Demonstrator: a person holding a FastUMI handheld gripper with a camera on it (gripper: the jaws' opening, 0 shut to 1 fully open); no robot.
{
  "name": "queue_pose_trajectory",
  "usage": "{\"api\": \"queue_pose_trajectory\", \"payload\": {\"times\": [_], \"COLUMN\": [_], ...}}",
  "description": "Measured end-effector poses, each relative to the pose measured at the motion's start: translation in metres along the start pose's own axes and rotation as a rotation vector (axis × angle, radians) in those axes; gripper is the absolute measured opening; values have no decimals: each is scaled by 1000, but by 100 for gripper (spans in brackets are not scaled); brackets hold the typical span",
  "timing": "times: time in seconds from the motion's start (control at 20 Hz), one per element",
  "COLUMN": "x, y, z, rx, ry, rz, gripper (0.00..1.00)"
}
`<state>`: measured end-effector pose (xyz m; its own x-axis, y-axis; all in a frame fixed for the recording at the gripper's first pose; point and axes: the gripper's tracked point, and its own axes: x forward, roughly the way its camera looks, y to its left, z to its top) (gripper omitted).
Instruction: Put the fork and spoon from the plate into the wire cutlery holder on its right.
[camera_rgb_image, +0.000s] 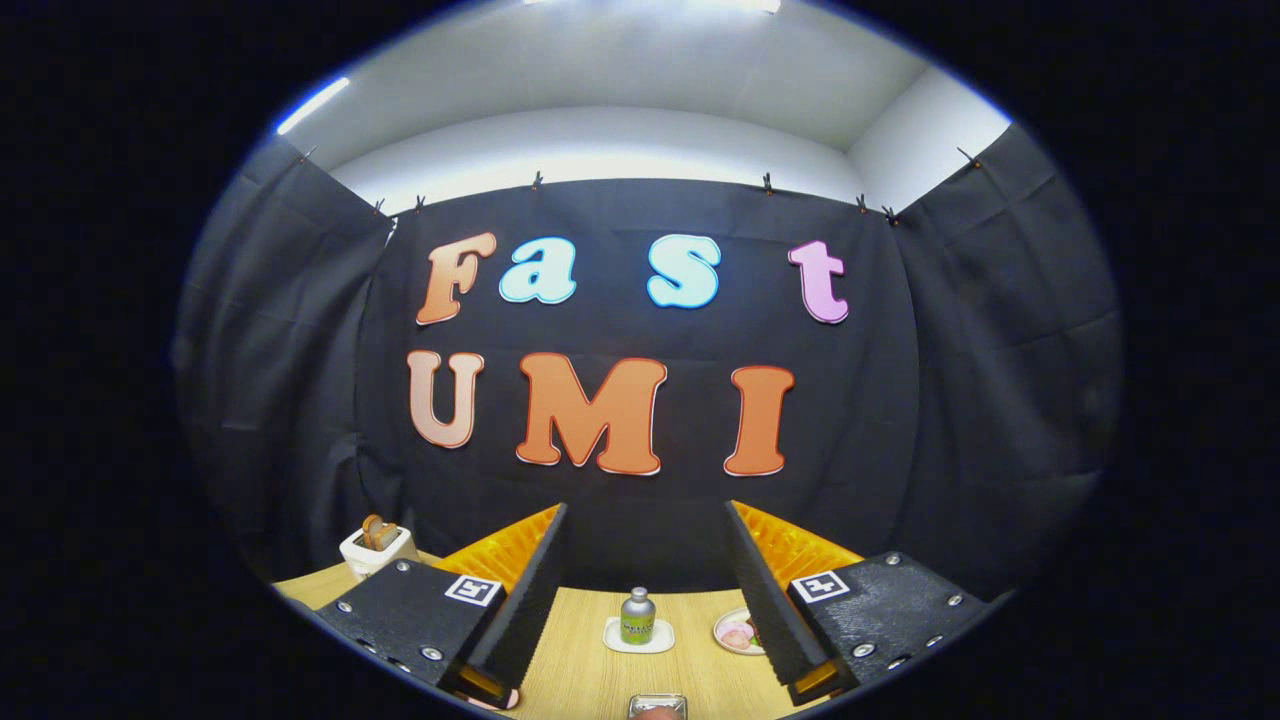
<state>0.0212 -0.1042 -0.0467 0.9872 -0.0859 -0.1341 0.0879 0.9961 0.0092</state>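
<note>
Wooden tabletop (590, 660) w/ small plate (735, 632) just right of green bottle (637, 614), toaster (377, 548) far left of it; gripper (645, 585) spread wide, holding nothing, fork/spoon/holder not made out — approach step, next: tilt down, locate cutlery.

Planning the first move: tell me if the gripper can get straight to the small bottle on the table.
Probably yes. The gripper is open, and the bottle stands on its white coaster ahead between the jaws, with only bare table before it.
</note>
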Motion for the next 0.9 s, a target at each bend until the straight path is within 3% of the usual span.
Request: {"api": "queue_pose_trajectory", "payload": {"times": [0.5,0.9], "x": [-28,-31], "y": [-10,-9], "z": [31,23], "rx": [13,-12], "ry": [-163,-180], "rz": [20,23], "gripper": [95,97]}}
